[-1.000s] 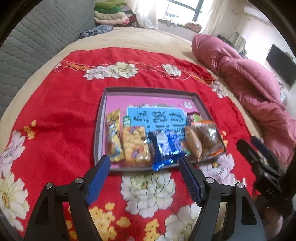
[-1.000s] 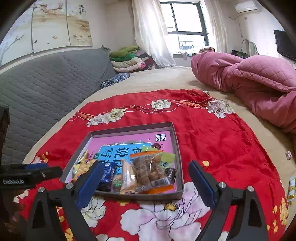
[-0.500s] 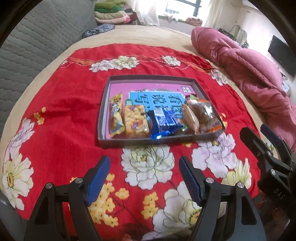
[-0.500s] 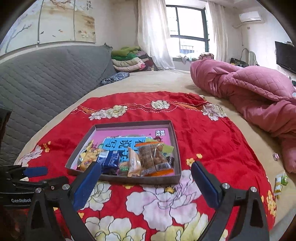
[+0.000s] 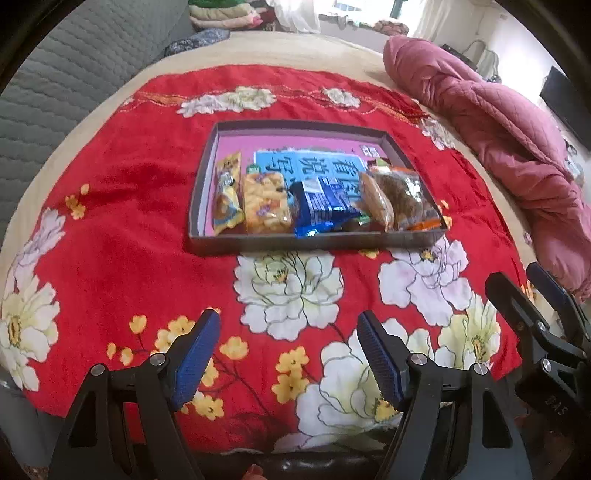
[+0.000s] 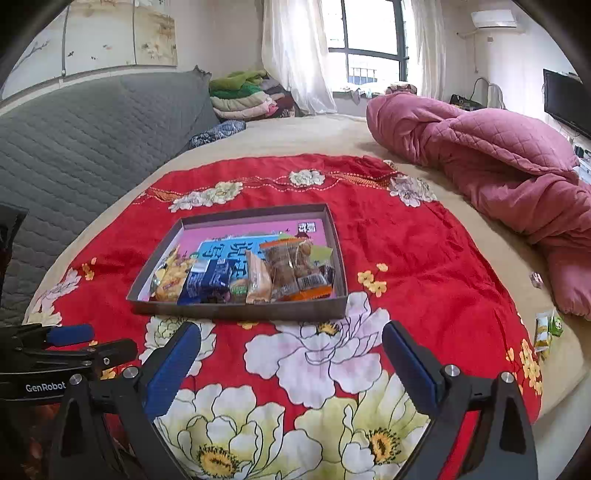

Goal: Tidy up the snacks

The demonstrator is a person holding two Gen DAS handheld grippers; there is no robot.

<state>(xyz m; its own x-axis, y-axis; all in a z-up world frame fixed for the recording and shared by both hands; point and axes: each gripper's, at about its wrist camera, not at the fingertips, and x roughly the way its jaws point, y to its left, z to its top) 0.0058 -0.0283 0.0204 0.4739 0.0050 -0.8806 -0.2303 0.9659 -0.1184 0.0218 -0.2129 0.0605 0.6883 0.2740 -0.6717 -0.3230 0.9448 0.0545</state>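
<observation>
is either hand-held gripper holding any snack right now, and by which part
Nothing is held. The left hand-held gripper and right hand-held gripper both stand open over the red cloth, short of the tray.

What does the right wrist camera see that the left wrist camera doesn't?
Only the right wrist view shows the big window, the white air conditioner and small green-and-yellow snack packets lying on the beige bed beside the red cloth. Only the left wrist view shows the long yellow snack packet clearly, at the tray's left end. Both show the shallow grey cardboard tray of snacks, the red flowered cloth and the pink quilt.
</observation>
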